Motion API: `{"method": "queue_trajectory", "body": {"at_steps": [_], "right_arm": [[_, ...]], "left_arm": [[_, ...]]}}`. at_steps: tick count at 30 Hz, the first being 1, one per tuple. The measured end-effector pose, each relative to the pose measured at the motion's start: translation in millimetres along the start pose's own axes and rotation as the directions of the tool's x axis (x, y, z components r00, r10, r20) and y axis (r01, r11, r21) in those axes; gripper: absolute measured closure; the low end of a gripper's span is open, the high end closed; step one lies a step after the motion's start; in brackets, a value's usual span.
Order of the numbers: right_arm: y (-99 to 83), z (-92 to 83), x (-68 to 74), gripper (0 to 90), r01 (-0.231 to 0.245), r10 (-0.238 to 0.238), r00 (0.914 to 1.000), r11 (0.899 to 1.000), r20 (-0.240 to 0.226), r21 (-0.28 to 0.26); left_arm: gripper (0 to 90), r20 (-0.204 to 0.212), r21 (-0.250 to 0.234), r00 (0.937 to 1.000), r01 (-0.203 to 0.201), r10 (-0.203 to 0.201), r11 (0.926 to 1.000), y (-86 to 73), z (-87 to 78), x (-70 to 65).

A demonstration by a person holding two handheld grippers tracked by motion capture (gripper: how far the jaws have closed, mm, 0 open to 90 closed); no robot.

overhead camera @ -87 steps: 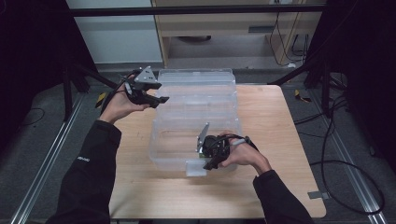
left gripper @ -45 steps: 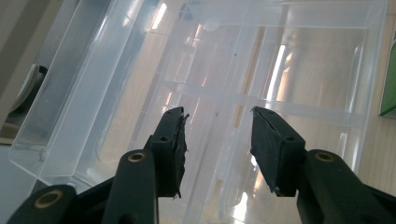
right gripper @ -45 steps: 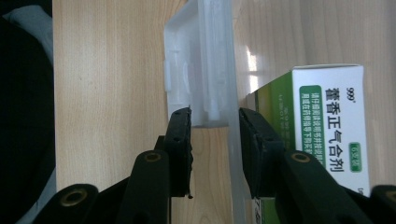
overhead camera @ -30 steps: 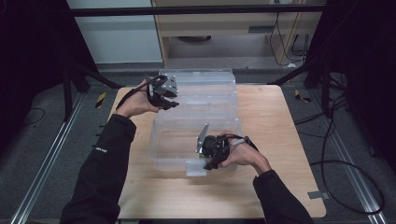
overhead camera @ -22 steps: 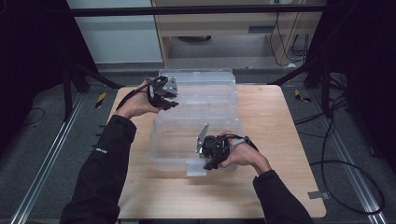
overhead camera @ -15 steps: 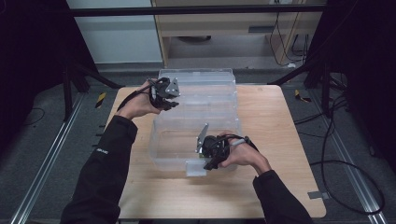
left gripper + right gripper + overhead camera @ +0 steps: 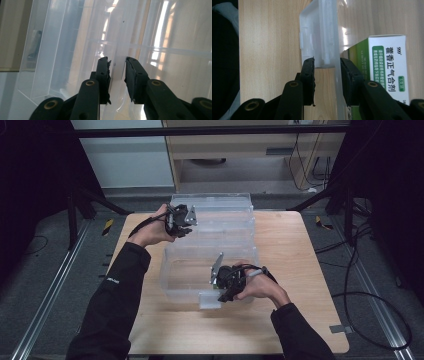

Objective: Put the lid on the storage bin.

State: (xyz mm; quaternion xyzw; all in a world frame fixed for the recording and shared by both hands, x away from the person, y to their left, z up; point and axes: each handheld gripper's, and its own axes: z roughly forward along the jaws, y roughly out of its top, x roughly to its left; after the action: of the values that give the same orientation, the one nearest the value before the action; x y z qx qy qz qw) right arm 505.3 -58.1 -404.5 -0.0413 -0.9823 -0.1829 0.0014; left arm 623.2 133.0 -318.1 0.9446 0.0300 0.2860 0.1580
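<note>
- Looking down from the high view, a clear plastic storage box (image 7: 210, 265) sits mid-table on a wooden table (image 7: 300, 250), its clear lid (image 7: 212, 212) thrown back toward the far edge. The left gripper (image 7: 189, 220) reaches the lid's near-left corner; the right gripper (image 7: 220, 287) sits at the box's near wall, by its front latch (image 7: 209, 300).
- Turning to the left gripper view, the two black fingers (image 7: 103, 75) stand either side of the lid's thin edge (image 7: 117, 72). They have just been closing, yet a sliver of gap shows on each side, so the lid is between them but not yet pinched.
- Moving to the right gripper view, the fingers (image 7: 308, 77) straddle the box's translucent wall (image 7: 325, 47), part open; the left pad seems to touch it, but whether they truly clamp I cannot tell. A green and white medicine carton (image 7: 387, 70) lies inside the box, just beside the right finger.
- Judging the risks: smooth, thin plastic could slip from the left fingers if they lift before pressing firmly, letting the lid drop. A loose right hold could let the light box slide or tip as the lid swings.
</note>
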Motion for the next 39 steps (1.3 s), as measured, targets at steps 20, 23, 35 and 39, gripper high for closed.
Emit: {"method": "queue_trajectory", "body": {"at_steps": [20,23,35,39], "right_arm": [[0.5,0.3,0.7,67.0,-0.012,0.012,0.9999,1.000,0.004,0.005],[0.2,0.4,0.8,67.0,-0.009,0.009,0.9999,1.000,0.007,0.004],[0.1,0.7,2.5,67.2,-0.014,0.014,0.9999,1.000,0.006,0.005],[0.1,0.6,2.3,67.2,-0.015,0.015,0.9999,1.000,0.005,0.006]], "left_arm": [[81.9,-0.008,0.053,0.9985,-0.054,0.054,0.9972,10.8,-10.1,-9.6],[82.4,-0.009,0.054,0.9983,-0.057,0.057,0.9969,11.5,-11.7,-10.7],[84.1,-0.003,0.024,0.9989,-0.047,0.047,0.9986,9.7,-28.4,-22.5],[84.1,-0.007,0.022,0.9989,-0.046,0.047,0.9987,9.3,-32.6,-26.5]]}}
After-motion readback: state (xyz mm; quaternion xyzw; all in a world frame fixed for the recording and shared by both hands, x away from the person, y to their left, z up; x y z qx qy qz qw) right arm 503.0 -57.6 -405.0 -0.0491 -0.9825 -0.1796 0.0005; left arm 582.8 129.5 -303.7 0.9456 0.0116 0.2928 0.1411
